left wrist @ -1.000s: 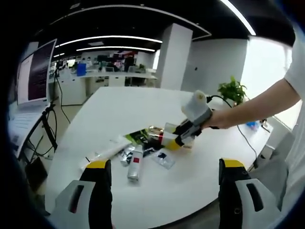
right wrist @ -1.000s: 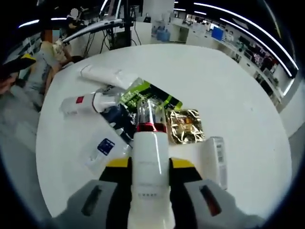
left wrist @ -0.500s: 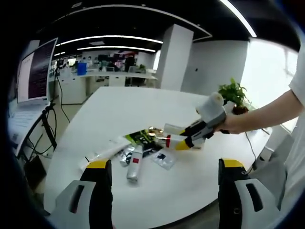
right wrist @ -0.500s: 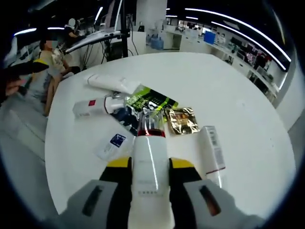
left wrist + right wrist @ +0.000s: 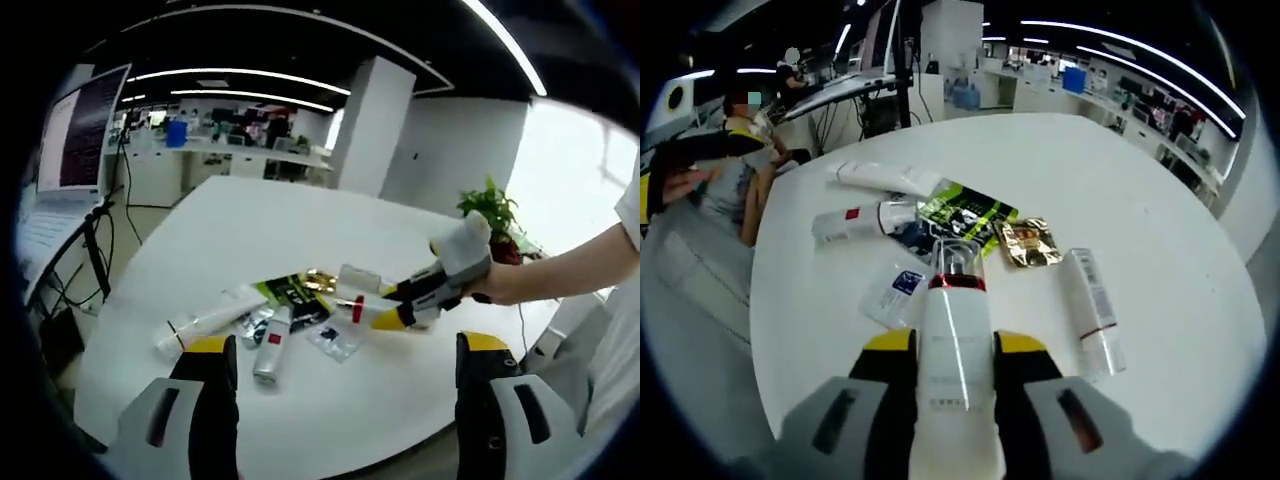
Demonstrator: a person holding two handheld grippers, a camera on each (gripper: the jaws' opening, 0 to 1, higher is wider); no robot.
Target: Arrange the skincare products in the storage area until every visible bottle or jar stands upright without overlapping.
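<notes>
Currently clamped between the yellow-tipped jaws of the right gripper (image 5: 952, 350): a white bottle (image 5: 954, 345) with a red band and clear cap, lying along the jaws with the cap pointing forward, lifted clear of the white table (image 5: 1160, 230). Seen too from the left gripper view, carried cap-first and roughly level above the table edge by the right gripper (image 5: 432, 290) in the person's hand (image 5: 500, 283).

Below and beyond the cap, a loose heap not yet sorted: a white tube (image 5: 885, 178) farthest off, a white bottle with a red label (image 5: 852, 221) lying flat beside it, a green and black packet (image 5: 966, 211), a gold foil sachet (image 5: 1029, 240), a small clear sachet with a blue patch (image 5: 895, 290), and off to the right a white bottle with a thin red line (image 5: 1092, 306), also on its side. Several of these touching or overlapping near the middle.

Left gripper (image 5: 338, 400) held low and back from the pile, jaws spread wide, nothing between them.

Judged as the carry stage for one bottle: picked, not yet placed. Next called for: tipping the bottle to vertical, base down, and setting it on bare tabletop apart from the heap before letting go. Then the lying bottles to follow.
</notes>
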